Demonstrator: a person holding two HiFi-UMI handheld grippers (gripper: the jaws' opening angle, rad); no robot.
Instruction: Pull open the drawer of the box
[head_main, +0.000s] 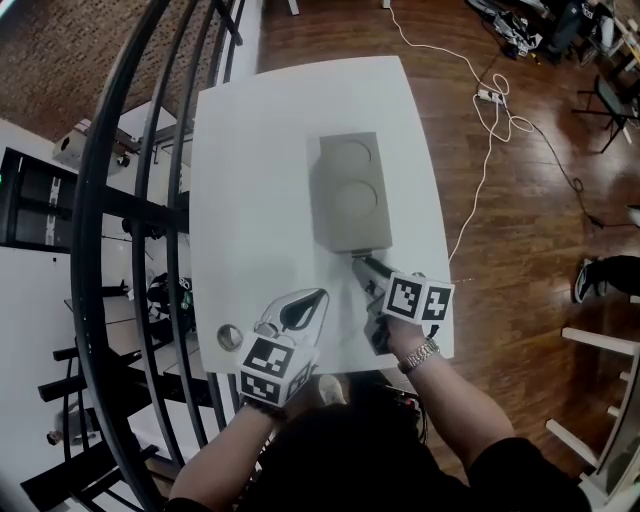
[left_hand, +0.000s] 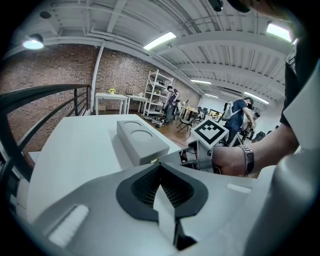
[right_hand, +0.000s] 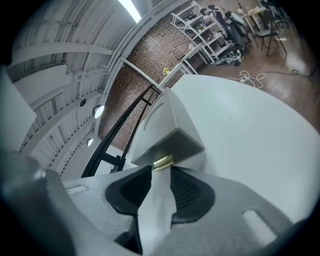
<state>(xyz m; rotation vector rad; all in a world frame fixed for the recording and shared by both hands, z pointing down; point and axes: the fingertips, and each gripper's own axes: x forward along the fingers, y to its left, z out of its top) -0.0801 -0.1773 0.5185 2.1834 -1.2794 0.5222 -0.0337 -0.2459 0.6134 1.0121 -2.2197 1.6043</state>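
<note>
One handle (right_hand: 162, 162) just beyond right jaws

The box (head_main: 350, 190) is grey, its handle (right_hand: 162, 162) brass-gold; the table (head_main: 250, 150) beneath is white; the right gripper (head_main: 360, 265) beside it bears black-and-white square markers.

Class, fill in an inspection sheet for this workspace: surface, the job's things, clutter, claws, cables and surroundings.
Surface: white table, no spills seen.
Job's things: grey box, drawer looks shut; brass handle faces the person.
Clutter: small round grey thing near the table's left front corner; cannot tell what it is.
Claws: left claw shut and empty, low over the table; right claw open, tips at the handle, not gripping it.
Cables: white cable and power strip on the floor; none on the table.
Surroundings: black railing at left, wooden floor.
</note>
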